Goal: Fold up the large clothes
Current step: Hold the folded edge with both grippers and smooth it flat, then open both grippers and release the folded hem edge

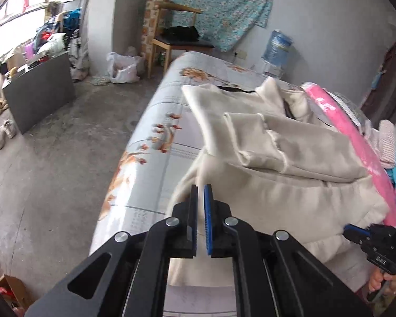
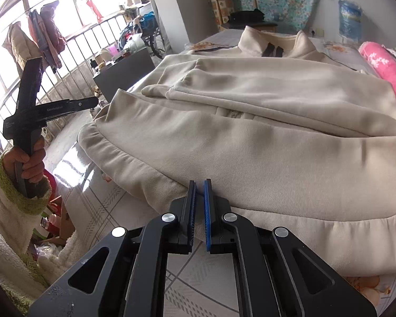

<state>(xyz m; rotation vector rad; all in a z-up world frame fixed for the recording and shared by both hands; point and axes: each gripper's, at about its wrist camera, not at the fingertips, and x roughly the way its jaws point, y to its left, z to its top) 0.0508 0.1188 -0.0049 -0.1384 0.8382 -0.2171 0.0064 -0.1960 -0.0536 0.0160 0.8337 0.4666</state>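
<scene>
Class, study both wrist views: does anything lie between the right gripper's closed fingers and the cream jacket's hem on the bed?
Nothing visible does. The right gripper, jaws shut, sits right at the ribbed hem of the cream jacket, with only bare bedsheet beside it. The pink blanket lies off along the jacket's far side.

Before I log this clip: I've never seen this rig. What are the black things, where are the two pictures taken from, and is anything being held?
No robot here: a person carries a hand-held gripper in each hand, with a camera looking along its two fingers. One picture comes from the left hand-held gripper, the other from the right hand-held gripper. A cream sweatshirt lies on a floral bed sheet, beside a pink blanket. Both grippers are shut, tips at the sweatshirt's hem; whether either pinches cloth is unclear.
</scene>
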